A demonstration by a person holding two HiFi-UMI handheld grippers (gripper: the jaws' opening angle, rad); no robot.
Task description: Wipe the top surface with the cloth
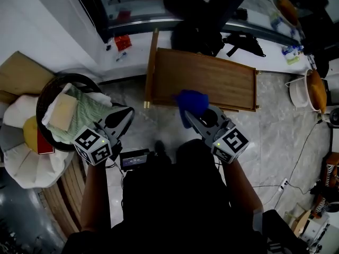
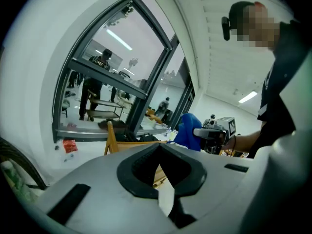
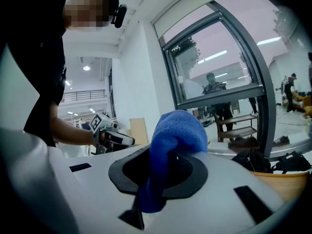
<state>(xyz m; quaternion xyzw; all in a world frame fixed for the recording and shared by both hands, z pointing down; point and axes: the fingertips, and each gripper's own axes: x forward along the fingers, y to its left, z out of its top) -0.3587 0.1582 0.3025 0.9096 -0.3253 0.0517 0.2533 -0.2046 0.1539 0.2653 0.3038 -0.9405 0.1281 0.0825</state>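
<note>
Gripping the crumpled blue microfibre cloth, your right gripper has its jaws clenched on it, above the near edge of the brown rectangular wooden table top. Your left gripper hangs left of that table, jaws pressed together on nothing.

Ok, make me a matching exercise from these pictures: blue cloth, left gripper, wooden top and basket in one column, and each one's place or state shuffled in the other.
1 blue cloth
2 left gripper
3 wooden top
4 basket

A holds nothing
B on the person's left, full of fabric
C pinched in the right gripper
D bare, ahead of both grippers

Pairs: 1-C, 2-A, 3-D, 4-B
</note>
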